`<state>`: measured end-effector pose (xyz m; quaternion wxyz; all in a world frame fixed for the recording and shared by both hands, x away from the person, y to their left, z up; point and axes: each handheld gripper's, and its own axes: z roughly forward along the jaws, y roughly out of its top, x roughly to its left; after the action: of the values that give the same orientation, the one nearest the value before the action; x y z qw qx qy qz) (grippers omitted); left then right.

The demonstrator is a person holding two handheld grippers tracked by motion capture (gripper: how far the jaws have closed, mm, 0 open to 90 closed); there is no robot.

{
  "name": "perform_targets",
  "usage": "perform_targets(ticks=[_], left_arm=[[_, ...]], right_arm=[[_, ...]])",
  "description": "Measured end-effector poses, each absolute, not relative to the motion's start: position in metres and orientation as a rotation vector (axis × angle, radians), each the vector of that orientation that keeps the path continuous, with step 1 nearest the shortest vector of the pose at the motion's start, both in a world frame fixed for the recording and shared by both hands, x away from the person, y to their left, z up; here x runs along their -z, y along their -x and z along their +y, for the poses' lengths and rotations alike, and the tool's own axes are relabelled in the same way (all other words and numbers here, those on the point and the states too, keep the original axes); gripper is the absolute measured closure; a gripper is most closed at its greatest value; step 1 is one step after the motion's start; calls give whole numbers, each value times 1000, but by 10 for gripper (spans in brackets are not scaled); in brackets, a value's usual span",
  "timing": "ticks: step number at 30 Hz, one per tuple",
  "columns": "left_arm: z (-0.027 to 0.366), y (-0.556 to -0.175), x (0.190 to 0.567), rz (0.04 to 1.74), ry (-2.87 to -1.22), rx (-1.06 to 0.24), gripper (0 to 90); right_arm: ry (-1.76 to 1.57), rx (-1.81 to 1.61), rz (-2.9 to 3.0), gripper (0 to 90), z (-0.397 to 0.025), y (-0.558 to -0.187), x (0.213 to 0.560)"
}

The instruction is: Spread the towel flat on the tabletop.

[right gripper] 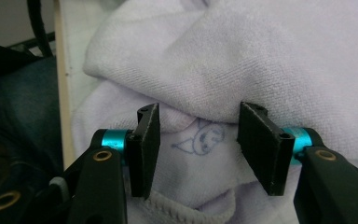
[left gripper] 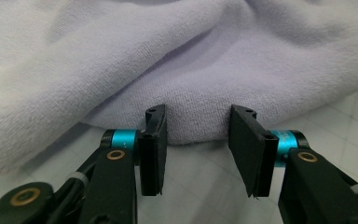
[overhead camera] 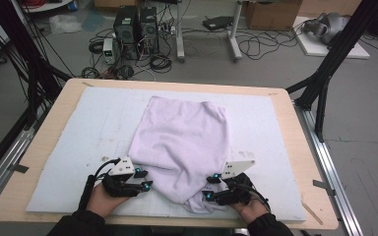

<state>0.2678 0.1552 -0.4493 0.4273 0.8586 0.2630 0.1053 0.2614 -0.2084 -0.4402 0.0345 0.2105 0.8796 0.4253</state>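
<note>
My left gripper (overhead camera: 145, 179) and right gripper (overhead camera: 210, 186) both gaping wide, lower frame, crumpled lilac terry towel (overhead camera: 182, 142) long axis running bottom to top

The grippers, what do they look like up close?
Each gripper, left and right, has two flat black jaws on shiny turquoise collars, with brass-coloured rings on the black arms. From above, each carries a pale three-cornered plate and a black cable. The person's sleeves are dark.

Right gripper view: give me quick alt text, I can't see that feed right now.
The right gripper has its two black jaws open around a bunched fold of the pale lilac towel, not yet closed on it. Between the jaws lies a small blue cartoon drawing on the cloth, with a stitched hem below.
</note>
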Motion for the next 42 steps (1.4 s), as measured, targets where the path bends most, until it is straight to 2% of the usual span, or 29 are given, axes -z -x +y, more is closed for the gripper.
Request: perform_targets(ticks=[4, 5, 7, 10, 16, 23, 27, 31, 34, 38, 42], left_arm=[[151, -270, 445, 663, -2181, -286, 672], [150, -271, 445, 657, -2187, -282, 734], [150, -274, 444, 661, -2196, -276, 828], [150, -274, 442, 670, -2189, -280, 855], [163, -274, 417, 702, -2066, -309, 862], [152, -321, 396, 853, -2042, -414, 864], [140, -354, 395, 914, -2077, -427, 864], [131, -373, 410, 954, -2129, -381, 853], [137, -372, 408, 953, -2120, -362, 779], [154, -355, 396, 920, -2082, -375, 710], [168, -332, 398, 878, -2039, -346, 691]], right_arm=[[-669, -1285, 2687, 719, -208, -265, 441], [-686, -1286, 2690, 767, -209, -266, 441], [-690, -1285, 2702, 827, -209, -270, 440], [-663, -1256, 2722, 856, -207, -271, 436], [-661, -1344, 2672, 862, -215, -275, 417], [-751, -1328, 2551, 861, -223, -313, 397], [-917, -1324, 2541, 861, -230, -347, 413], [-1043, -1262, 2618, 848, -230, -367, 436], [-1044, -1282, 2581, 761, -235, -364, 431], [-987, -1323, 2525, 707, -250, -348, 415], [-918, -1434, 2464, 675, -262, -326, 399]])
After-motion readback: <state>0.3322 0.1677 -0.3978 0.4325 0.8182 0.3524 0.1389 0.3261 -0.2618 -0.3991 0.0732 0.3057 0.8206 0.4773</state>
